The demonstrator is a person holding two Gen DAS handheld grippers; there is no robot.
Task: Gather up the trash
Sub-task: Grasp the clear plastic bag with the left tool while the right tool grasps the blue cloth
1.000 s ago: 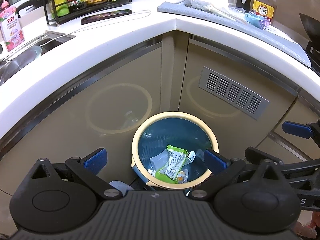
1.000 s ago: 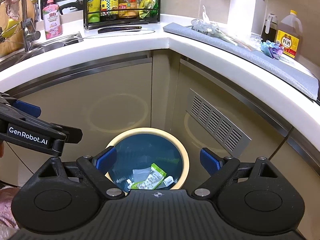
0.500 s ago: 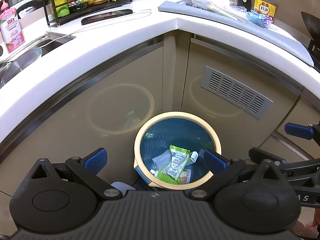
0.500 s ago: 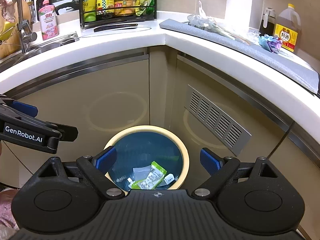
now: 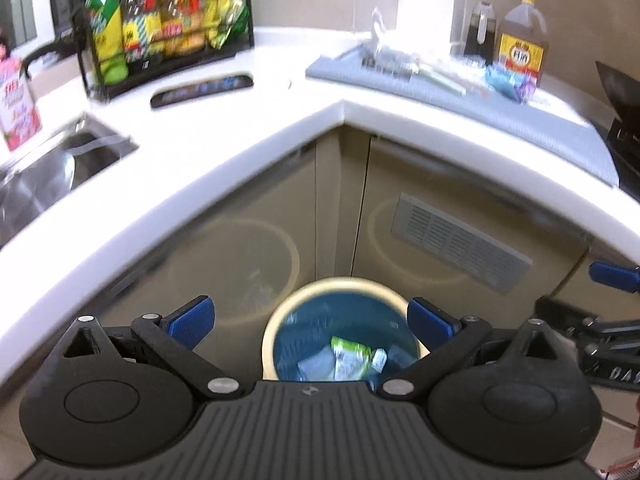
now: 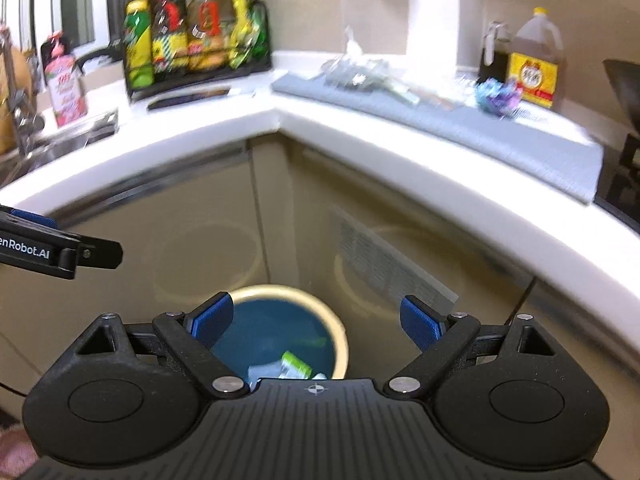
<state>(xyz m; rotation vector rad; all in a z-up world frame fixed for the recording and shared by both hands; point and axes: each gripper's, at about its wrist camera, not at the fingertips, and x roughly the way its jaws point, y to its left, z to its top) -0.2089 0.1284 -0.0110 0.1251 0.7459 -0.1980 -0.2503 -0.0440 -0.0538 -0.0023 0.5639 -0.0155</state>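
Observation:
A round bin with a cream rim (image 5: 340,285) (image 6: 276,291) and blue inside stands on the floor in the cabinet corner. Inside lie a green-and-white wrapper (image 5: 348,357) (image 6: 297,365) and clear plastic scraps. My left gripper (image 5: 310,320) hangs open above it, nothing between its blue pads. My right gripper (image 6: 316,320) is open too, empty, above and right of the bin. More trash lies on the grey mat (image 5: 480,104) (image 6: 440,120): clear plastic wrap (image 5: 384,54) (image 6: 356,70) and a blue-purple crumpled wrapper (image 5: 506,80) (image 6: 498,94).
A white L-shaped counter (image 5: 224,128) wraps the corner. A rack of bottles (image 5: 164,28), a sink (image 5: 52,164), a pink soap bottle (image 6: 66,88) and oil jugs (image 5: 520,42) stand on it. A vent grille (image 5: 460,236) is in the cabinet door.
Both grippers have risen and tilted up, so the counter top fills more of each view and the bin sits lower. Both stay open and empty.

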